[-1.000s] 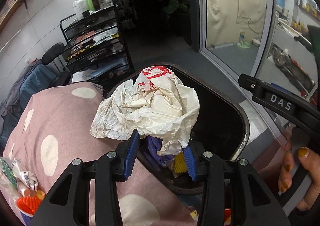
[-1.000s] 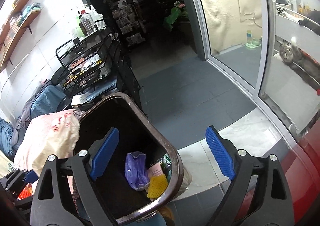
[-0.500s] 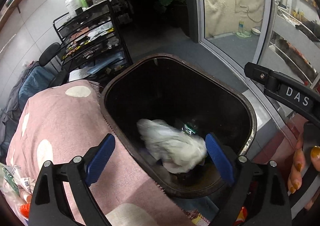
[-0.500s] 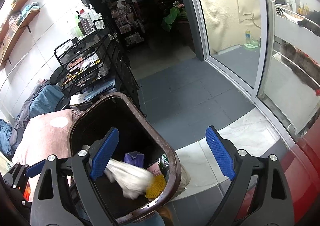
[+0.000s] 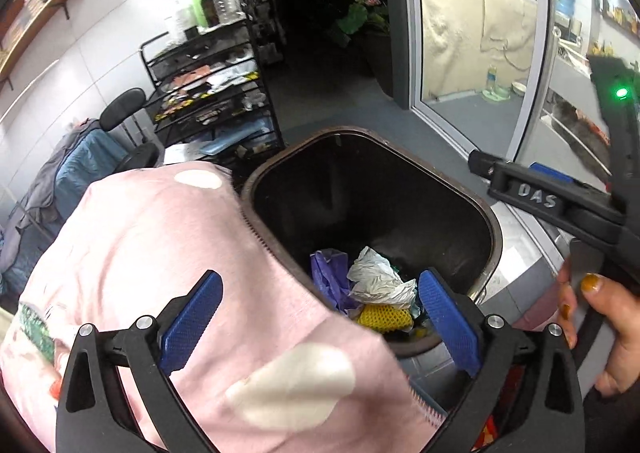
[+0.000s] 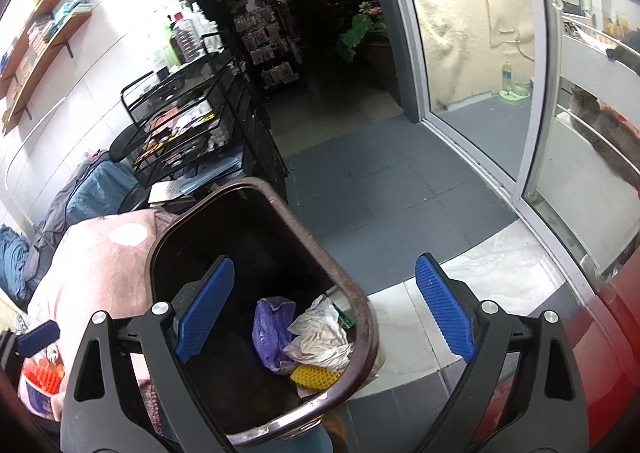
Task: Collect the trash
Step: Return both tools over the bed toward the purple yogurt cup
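A dark brown trash bin (image 5: 494,229) stands on the floor beside a pink polka-dot covered surface (image 5: 168,253). Inside it lie a crumpled white paper bag (image 5: 380,281), a purple bag (image 5: 330,277) and yellow foam netting (image 5: 384,317). My left gripper (image 5: 320,327) is open and empty above the bin's near rim. My right gripper (image 6: 326,319) is open and empty over the bin (image 6: 360,337); the paper bag (image 6: 320,333), purple bag (image 6: 272,329) and yellow netting (image 6: 314,375) show between its fingers.
A black wire rack (image 5: 212,101) with bottles and papers stands behind the bin. A chair with blue clothing (image 5: 84,169) is at left. A glass sliding door (image 6: 480,93) is at right. More packaging (image 6: 40,381) lies on the pink surface at left.
My left gripper opened and let go of the white paper bag, which dropped into the bin. The left gripper then drew back toward the pink surface. The right gripper stayed open and nearly still.
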Demonstrator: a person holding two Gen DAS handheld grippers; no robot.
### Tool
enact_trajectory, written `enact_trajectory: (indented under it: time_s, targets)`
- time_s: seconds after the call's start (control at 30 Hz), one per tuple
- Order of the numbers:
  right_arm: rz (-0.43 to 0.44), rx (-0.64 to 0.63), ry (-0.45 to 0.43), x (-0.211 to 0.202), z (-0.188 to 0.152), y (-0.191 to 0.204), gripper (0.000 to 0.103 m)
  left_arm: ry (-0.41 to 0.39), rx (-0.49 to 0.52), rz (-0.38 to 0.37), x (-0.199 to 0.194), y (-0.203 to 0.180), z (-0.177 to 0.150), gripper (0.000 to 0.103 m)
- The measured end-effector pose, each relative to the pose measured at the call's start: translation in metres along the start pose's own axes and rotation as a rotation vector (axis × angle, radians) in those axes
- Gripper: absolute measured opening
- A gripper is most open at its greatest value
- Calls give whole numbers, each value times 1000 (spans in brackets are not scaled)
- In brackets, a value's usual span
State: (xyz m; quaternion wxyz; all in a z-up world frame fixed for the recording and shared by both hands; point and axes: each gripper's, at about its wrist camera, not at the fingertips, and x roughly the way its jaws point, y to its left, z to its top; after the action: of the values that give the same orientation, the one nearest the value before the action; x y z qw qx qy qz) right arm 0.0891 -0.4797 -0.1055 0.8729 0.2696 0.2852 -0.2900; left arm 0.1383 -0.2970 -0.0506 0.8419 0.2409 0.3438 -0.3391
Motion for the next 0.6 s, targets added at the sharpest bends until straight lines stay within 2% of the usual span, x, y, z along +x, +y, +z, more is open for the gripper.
enact_trajectory:
  time_s: [0.2, 0.37, 0.6]
  targets:
    - [78, -71, -8, -8, -8, 26, 91, -65, -46, 43, -38, 20, -21, 98]
    - [177, -177, -13, -24, -22, 60, 91, -93, -135, 79, -65, 48, -45, 98]
    - [294, -278, 30, -39, -40, 102, 91, -119, -251, 205, -94, 92, -80, 98]
